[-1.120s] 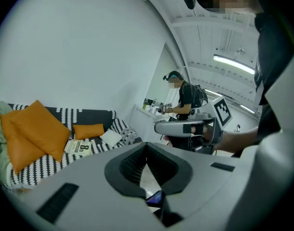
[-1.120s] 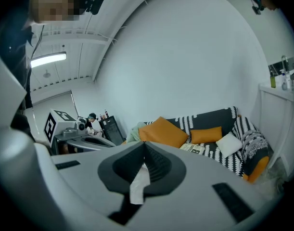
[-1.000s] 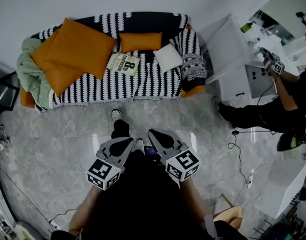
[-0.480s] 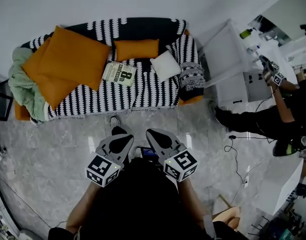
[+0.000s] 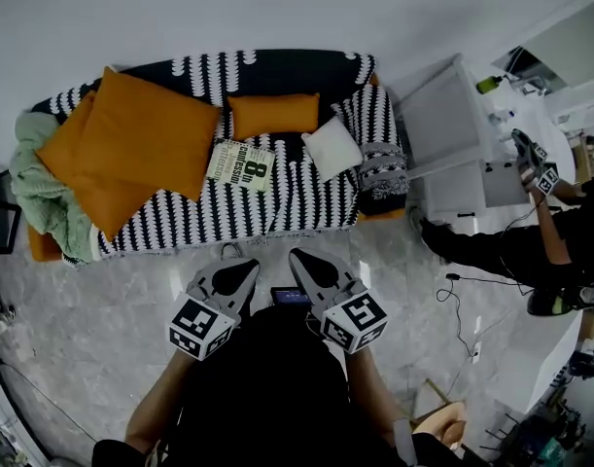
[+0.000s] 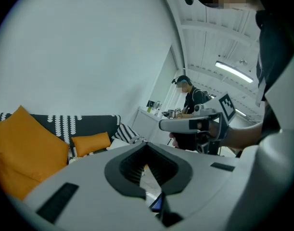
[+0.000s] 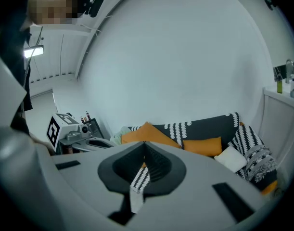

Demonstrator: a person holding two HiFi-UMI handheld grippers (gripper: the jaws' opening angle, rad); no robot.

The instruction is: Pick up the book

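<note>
The book (image 5: 242,164), pale green with a big "8" on its cover, lies flat on the black-and-white striped sofa throw (image 5: 277,197), between the large orange cushion (image 5: 141,139) and a small white cushion (image 5: 332,149). My left gripper (image 5: 246,269) and right gripper (image 5: 300,261) are held side by side at waist height, above the floor just short of the sofa's front edge. Both are shut with nothing between the jaws. The left gripper view shows its closed tips (image 6: 147,147) aimed past the sofa's right end. From the right gripper (image 7: 144,146), the view runs along the sofa; I cannot see the book there.
A second orange cushion (image 5: 272,115) leans on the sofa back and a green blanket (image 5: 34,178) is heaped at its left end. A white cabinet (image 5: 452,129) stands right of the sofa. Another person (image 5: 530,236) works beside it. Cables (image 5: 462,305) trail over the marble floor.
I have walked toward the sofa, which now lies closer to both grippers. The grippers travelled forward together and stayed shut. The book has not moved on the sofa.
</note>
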